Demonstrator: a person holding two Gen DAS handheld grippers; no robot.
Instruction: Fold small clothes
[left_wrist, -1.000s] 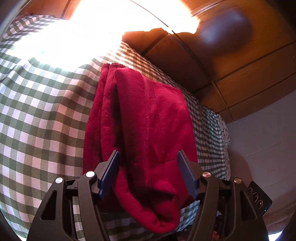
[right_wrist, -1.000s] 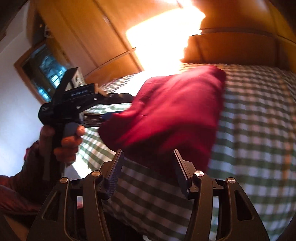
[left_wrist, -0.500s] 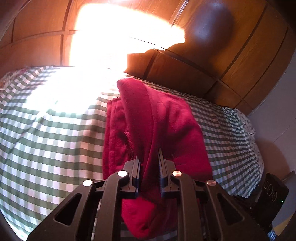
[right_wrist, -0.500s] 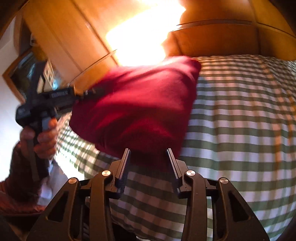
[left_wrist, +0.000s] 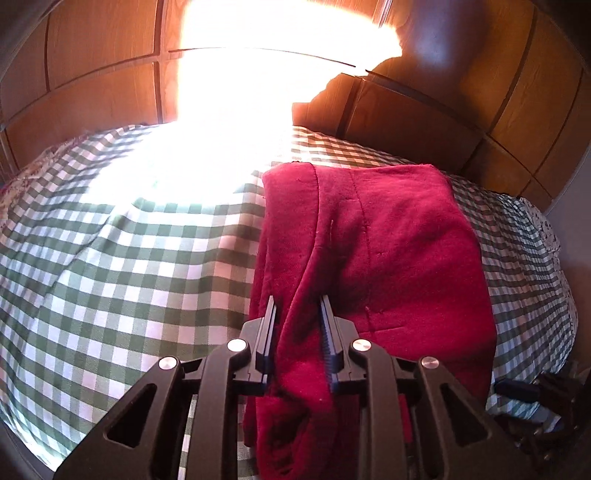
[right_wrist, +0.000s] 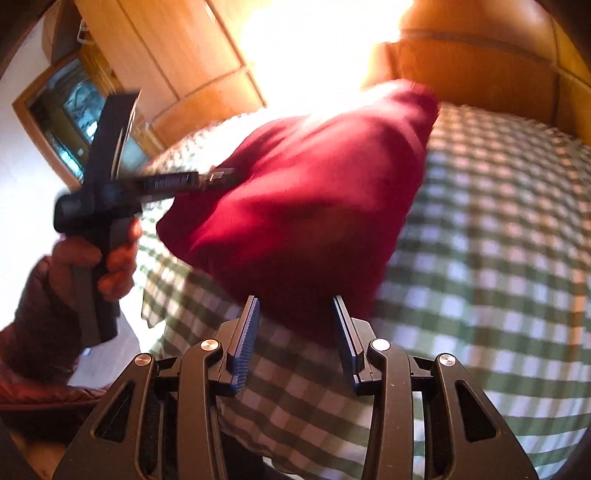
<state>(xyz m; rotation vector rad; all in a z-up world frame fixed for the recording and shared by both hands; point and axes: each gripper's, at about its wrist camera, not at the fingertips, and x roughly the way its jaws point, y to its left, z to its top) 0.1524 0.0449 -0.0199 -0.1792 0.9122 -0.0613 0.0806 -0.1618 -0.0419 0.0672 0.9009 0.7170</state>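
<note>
A dark red garment (left_wrist: 388, 240) lies folded on the green-and-white checked bed cover (left_wrist: 129, 277). My left gripper (left_wrist: 297, 299) has a raised fold of its near edge between the pads, which touch the cloth while the jaws are opening slightly. In the right wrist view the same garment (right_wrist: 314, 184) looks blurred and lifted off the cover (right_wrist: 480, 258). My right gripper (right_wrist: 295, 299) is shut on its lowest corner. The left gripper (right_wrist: 225, 179) bites the garment's left edge, held by a hand (right_wrist: 110, 258).
Wooden panels (left_wrist: 424, 110) rise behind the bed. A glaring patch of sunlight (left_wrist: 221, 147) washes out the far cover. A floral pillow (left_wrist: 539, 229) lies at the right edge and a black device (left_wrist: 535, 391) sits beside the bed. A framed window (right_wrist: 70, 122) is at the left.
The left jaws, wide around the garment a second ago, closed on a fold and the wrist turned. The right jaws narrowed onto the garment's corner. The garment rose off the cover.
</note>
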